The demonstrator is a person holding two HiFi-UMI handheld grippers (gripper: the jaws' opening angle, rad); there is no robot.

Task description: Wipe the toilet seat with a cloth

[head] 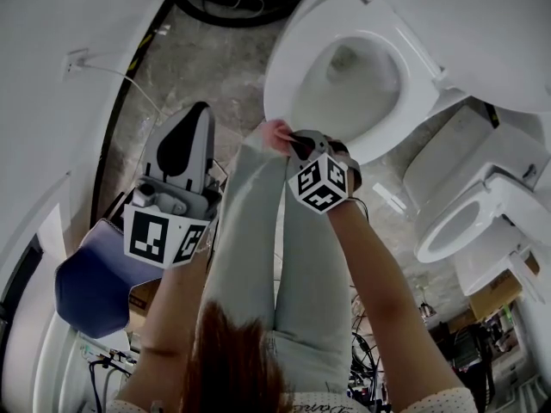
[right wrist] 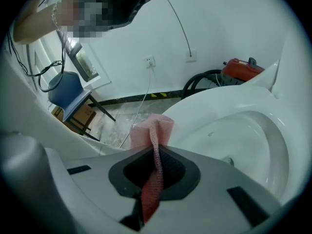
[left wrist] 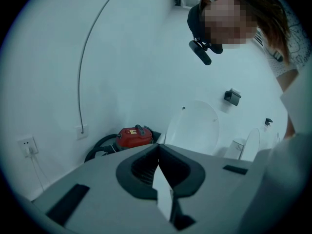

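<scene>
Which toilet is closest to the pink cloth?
The bigger toilet at the top: its rim is right beside the pink cloth in the right gripper. The smaller toilet sits off to the right.

A blue chair (head: 90,282) stands at your left, a second toilet (head: 469,222) at your right; a red vacuum cleaner (left wrist: 135,136) sits against the white wall.

Nothing reads clearly; the label on the red vacuum cleaner (left wrist: 135,136) is too small.
</scene>
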